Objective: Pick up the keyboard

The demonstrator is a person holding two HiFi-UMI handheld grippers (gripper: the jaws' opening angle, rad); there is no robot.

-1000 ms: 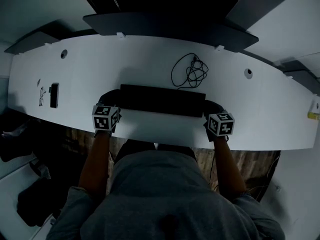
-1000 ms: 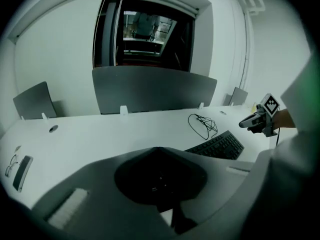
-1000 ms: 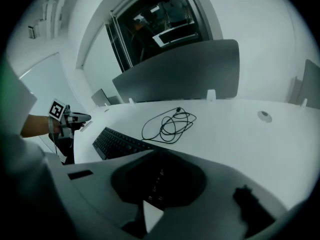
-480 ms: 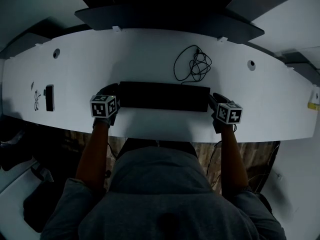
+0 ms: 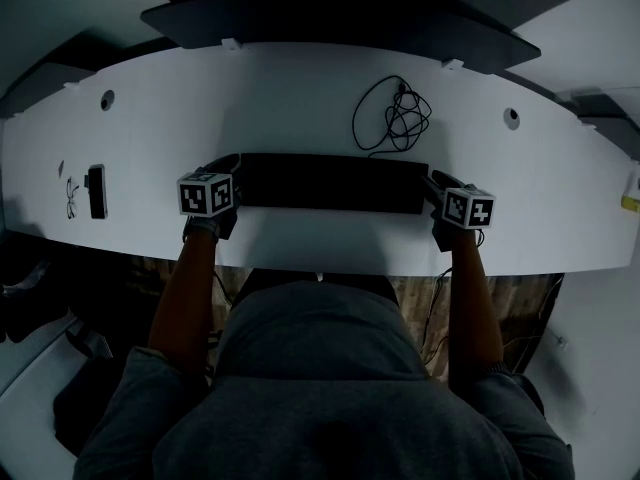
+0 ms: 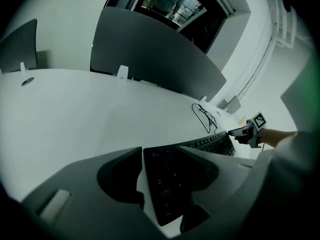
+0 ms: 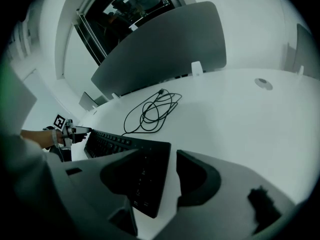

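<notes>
A long black keyboard (image 5: 330, 183) lies flat on the white desk (image 5: 250, 108), parallel to its front edge. My left gripper (image 5: 228, 173) stands at its left end and my right gripper (image 5: 432, 184) at its right end. In the left gripper view the keyboard's end (image 6: 170, 179) sits between the jaws of the left gripper (image 6: 165, 156); they are opening and a strip of desk shows beside one jaw. The right gripper view shows the same: the keyboard's other end (image 7: 142, 169) lies between the opening jaws of the right gripper (image 7: 159, 159), the pads off it.
A coiled black cable (image 5: 395, 118) lies behind the keyboard's right half. A dark phone (image 5: 96, 190) and a small item lie at the far left. A dark divider panel (image 5: 330, 28) runs along the desk's back edge. The person's body is close against the front edge.
The keyboard and both grippers now sit farther from the desk's front edge in the head view. The keyboard has gone from slightly slanted to level with the edge.
</notes>
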